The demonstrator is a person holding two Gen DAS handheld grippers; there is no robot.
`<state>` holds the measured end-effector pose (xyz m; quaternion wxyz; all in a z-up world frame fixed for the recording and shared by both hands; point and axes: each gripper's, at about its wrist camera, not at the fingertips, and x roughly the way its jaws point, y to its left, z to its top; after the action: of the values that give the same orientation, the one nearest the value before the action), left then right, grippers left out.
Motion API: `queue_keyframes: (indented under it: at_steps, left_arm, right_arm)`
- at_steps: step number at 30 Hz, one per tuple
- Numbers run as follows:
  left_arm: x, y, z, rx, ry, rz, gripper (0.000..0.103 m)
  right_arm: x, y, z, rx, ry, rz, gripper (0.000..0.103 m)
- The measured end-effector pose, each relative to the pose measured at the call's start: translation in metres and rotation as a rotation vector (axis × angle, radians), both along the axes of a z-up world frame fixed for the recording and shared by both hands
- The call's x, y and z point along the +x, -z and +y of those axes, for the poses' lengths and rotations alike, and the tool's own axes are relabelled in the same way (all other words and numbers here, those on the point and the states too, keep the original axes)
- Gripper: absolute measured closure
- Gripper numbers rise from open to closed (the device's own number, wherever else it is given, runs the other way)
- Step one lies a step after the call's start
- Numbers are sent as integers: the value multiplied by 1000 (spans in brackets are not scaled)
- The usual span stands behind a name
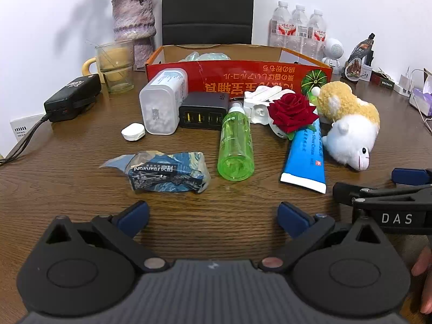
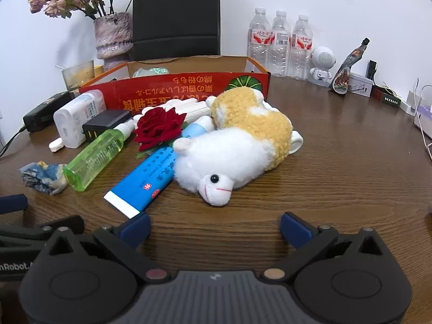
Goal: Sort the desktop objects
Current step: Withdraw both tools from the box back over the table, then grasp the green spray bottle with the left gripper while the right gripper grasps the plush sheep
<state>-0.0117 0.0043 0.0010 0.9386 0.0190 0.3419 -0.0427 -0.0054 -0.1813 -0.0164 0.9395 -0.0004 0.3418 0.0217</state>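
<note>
A red cardboard box [image 1: 237, 77] [image 2: 172, 91] stands open at the back of the wooden table. In front of it lie a blue tissue packet [image 1: 167, 172] [image 2: 43, 176], a green bottle [image 1: 236, 145] [image 2: 93, 156], a blue cream tube [image 1: 305, 156] [image 2: 145, 181], a red rose [image 1: 293, 114] [image 2: 159, 128], a white-and-tan plush sheep [image 1: 348, 124] [image 2: 237, 143], a black charger [image 1: 205, 110] [image 2: 105, 125] and a white swab container [image 1: 162, 105] [image 2: 78, 116]. My left gripper [image 1: 213, 217] is open, short of the packet. My right gripper [image 2: 214, 225] is open, just short of the sheep and tube.
A purple vase [image 1: 135, 24], a glass mug [image 1: 114, 64] and a black power bank [image 1: 71, 97] stand back left. Water bottles [image 2: 279, 43], a white robot speaker [image 2: 321, 64] and small boxes line the back right. A small white cap [image 1: 133, 131] lies near the container.
</note>
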Motion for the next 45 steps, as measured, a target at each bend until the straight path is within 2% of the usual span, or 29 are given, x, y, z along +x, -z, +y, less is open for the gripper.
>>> queue_keyframes:
  at_steps: [28,30,31,33,35,37,39,41,42,43,44,45]
  left_arm:
    - [0,0,0,-2,1,-2,0]
    - [-5,-3,0,-2,8,-29,1]
    - [-8,-10,0,-7,17,-73,1]
    - [-12,-27,0,-21,34,-175,0]
    - [5,-38,-7,-15,63,-184,1]
    - [30,-43,-15,-9,93,-159,7]
    - [56,-38,-23,-2,89,-80,33]
    - [78,-31,-31,13,80,-11,43]
    - [83,-28,-34,27,75,-1,43]
    - [86,-25,-36,37,71,6,45]
    - [87,-22,-36,39,72,17,53]
    - [87,-20,-36,38,78,26,67]
  right_arm:
    - [1,0,-1,-4,-3,0,0]
    - [-2,0,-3,1,-25,-1,0]
    - [-4,-1,-5,2,-35,4,0]
    - [-8,-8,-15,57,-43,-4,2]
    - [-7,-23,-28,152,-24,-44,2]
    - [2,-38,-38,225,19,-92,1]
    - [23,-46,-41,247,73,-105,1]
    - [48,-44,-41,241,144,-57,1]
    - [59,-41,-41,240,181,-27,2]
    - [70,-36,-41,234,209,4,6]
    - [78,-30,-41,232,223,33,20]
    - [83,-23,-42,252,212,59,28]
